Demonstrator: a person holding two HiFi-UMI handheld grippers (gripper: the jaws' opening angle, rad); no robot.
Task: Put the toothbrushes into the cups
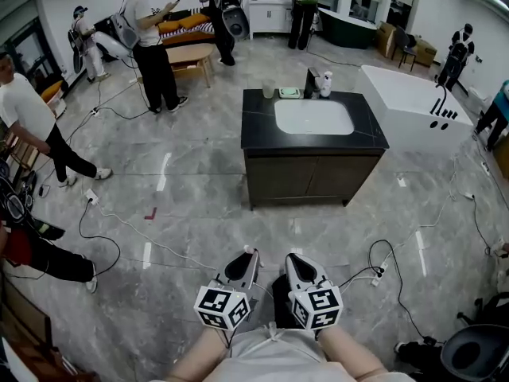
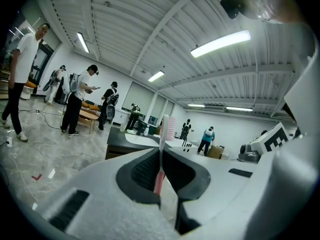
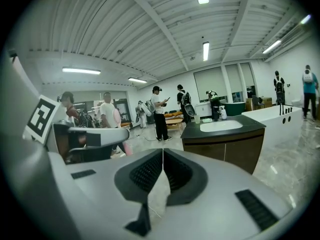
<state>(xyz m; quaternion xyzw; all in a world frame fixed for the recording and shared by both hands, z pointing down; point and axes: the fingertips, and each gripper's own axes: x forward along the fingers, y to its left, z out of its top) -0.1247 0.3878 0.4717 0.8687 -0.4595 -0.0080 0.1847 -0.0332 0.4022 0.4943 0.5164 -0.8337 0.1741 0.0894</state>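
Remote operator's view, bathroom mock-up: I am pinching a pink toothbrush (image 2: 160,176) in the left gripper (image 2: 161,153). Its jaws are drawn narrow on the handle, and the bristled head is standing upright above the tips. The right gripper (image 3: 162,155) is hanging just beside it, jaws pressed together on nothing.

In the head view both grippers are sitting low over the marble floor (image 1: 183,181), well apart from the dark vanity (image 1: 258,130) with its white basin (image 1: 313,118). Small things are standing along the counter's back edge. I am reading one near the back left corner as a cup (image 1: 268,91), with a soap dish (image 1: 290,93) and a white bottle (image 1: 325,84) toward the middle. At this range I cannot tell how many cups there are. Cables (image 1: 119,221) are trailing across the floor, and other people are standing beyond the counter.

I am judging the step in hand to be carrying the brush to the counter. Doing it well likely means:
- keeping the pinch firm and the brush upright
- stepping clear of the cables
- arriving square to the front edge
- reaching past the basin and lowering the handle end into the cup
- having the free gripper ready to steady the cup
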